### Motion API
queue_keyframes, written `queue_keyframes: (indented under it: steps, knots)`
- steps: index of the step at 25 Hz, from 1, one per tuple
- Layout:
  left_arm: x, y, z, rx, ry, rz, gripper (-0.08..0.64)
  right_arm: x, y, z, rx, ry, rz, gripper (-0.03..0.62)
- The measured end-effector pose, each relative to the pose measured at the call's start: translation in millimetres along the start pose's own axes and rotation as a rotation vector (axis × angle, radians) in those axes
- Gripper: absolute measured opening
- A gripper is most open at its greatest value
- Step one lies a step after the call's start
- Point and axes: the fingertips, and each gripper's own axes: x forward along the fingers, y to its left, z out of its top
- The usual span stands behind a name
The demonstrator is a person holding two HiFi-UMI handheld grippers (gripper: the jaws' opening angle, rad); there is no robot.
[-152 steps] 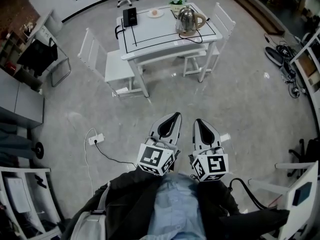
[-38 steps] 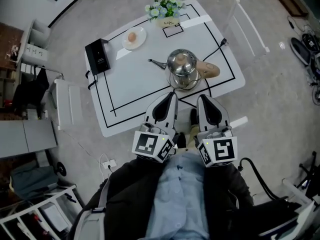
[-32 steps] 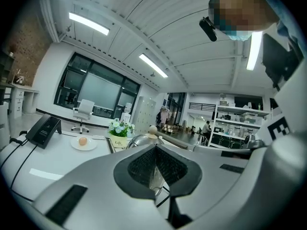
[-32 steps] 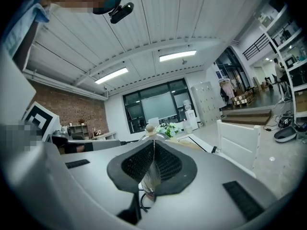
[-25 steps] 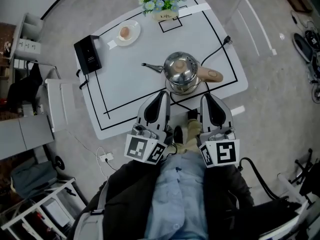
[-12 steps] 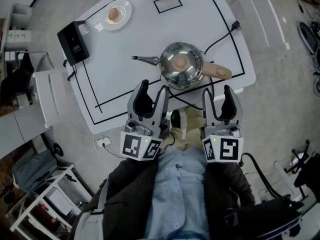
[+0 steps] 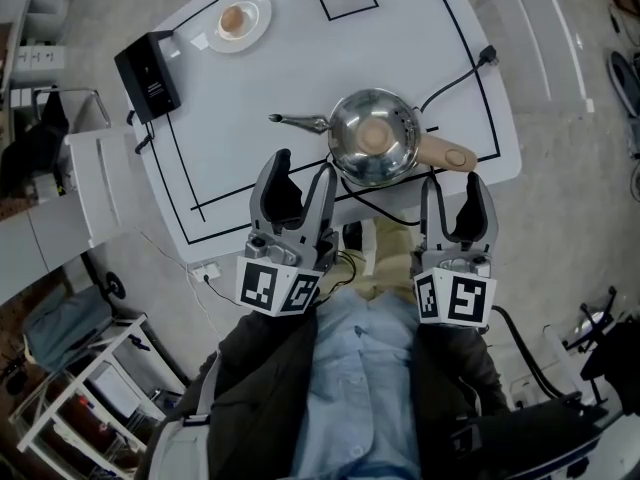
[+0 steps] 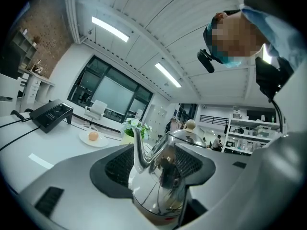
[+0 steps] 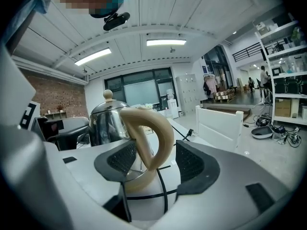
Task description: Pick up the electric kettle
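Note:
The steel electric kettle [image 7: 375, 148] stands on its base near the front edge of the white table [image 7: 270, 78]. Its beige handle [image 7: 447, 155] points right and its thin spout [image 7: 295, 121] points left. My left gripper [image 7: 302, 173] is just in front of the kettle body [image 8: 163, 176], jaws opening, with nothing between the pads. My right gripper [image 7: 455, 190] faces the handle [image 9: 153, 133] from just short of it. Its jaws are also opening, and the pads [image 9: 120, 162] are clear of the handle. The kettle body [image 9: 103, 123] stands behind the handle.
A black box [image 7: 148, 63] sits at the table's left, with a plate [image 7: 238, 20] holding a round item behind it. The kettle's black cord [image 7: 455, 68] runs to the right edge. A white chair [image 7: 95, 183] stands on the left, a power strip [image 7: 205, 271] on the floor.
Both grippers have gone from shut to open. They have sunk and come up close to the kettle, which now fills more of the head view.

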Motion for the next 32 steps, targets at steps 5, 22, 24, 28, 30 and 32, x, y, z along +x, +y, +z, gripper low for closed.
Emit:
queue_keyframes:
  steps: [5, 22, 24, 28, 30, 32]
  knots:
    - [-1.0, 8.4, 0.7, -0.01, -0.005, 0.019, 0.252, 2.6, -3.0, 0.8, -0.003, -0.003, -0.013, 0.245]
    - [11.3, 20.8, 3.5, -0.048, -0.027, 0.015, 0.252, 24.4, -12.7, 1.6, -0.01, 0.006, -0.049, 0.245]
    - [14.5, 24.2, 4.1, -0.05, -0.026, 0.015, 0.252, 26.7, -15.8, 2.5, -0.011, 0.004, -0.058, 0.245]
    - [20.6, 30.5, 3.7, -0.065, -0.027, 0.017, 0.252, 31.0, -19.5, 4.5, -0.013, 0.0, -0.073, 0.245]
    - [23.8, 32.4, 3.8, -0.073, -0.029, 0.013, 0.252, 33.6, -21.2, 5.9, -0.016, 0.0, -0.077, 0.245]
    - [27.3, 33.6, 4.0, -0.073, -0.029, 0.009, 0.252, 36.1, -23.1, 7.2, -0.02, -0.002, -0.081, 0.245]
